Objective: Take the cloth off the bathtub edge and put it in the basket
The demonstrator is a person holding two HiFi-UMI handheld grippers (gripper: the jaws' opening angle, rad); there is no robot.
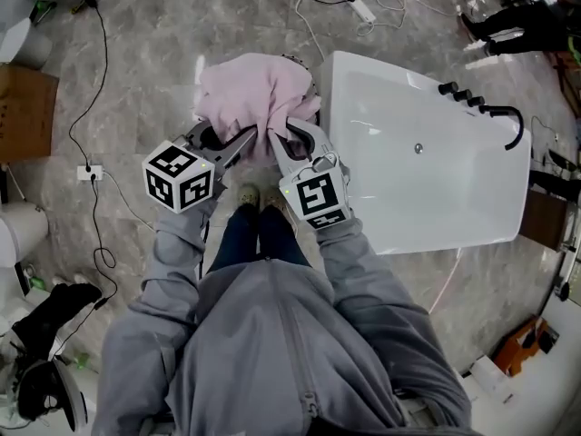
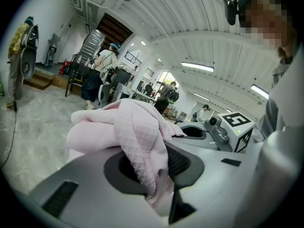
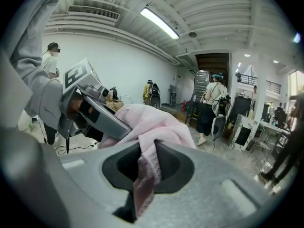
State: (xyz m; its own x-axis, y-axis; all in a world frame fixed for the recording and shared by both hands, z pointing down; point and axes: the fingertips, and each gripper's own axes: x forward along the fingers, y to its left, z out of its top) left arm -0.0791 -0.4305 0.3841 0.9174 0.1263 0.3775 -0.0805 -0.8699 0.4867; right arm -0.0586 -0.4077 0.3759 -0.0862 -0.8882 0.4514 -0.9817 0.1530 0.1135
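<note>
Cloth [image 1: 257,94]: pink, soft waffle-weave fabric. Bathtub [image 1: 427,162]: white, smooth, glossy. Floor [image 1: 154,34]: polished grey marble-look stone. Grippers: matt grey plastic.

Both grey-sleeved arms reach forward side by side. The left gripper [image 1: 249,140] and right gripper [image 1: 278,140] angle inward, tips nearly meeting, each clamped on the cloth [image 1: 254,84].

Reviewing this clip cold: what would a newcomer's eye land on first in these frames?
The bunched pink waffle-weave cloth at the centre of the head view stands out first. It is held up off the grey marbled floor, with the left gripper and the right gripper each clamped on a fold of it. Next comes the large glossy white bathtub, immediately to the cloth's right in the head view.
</note>
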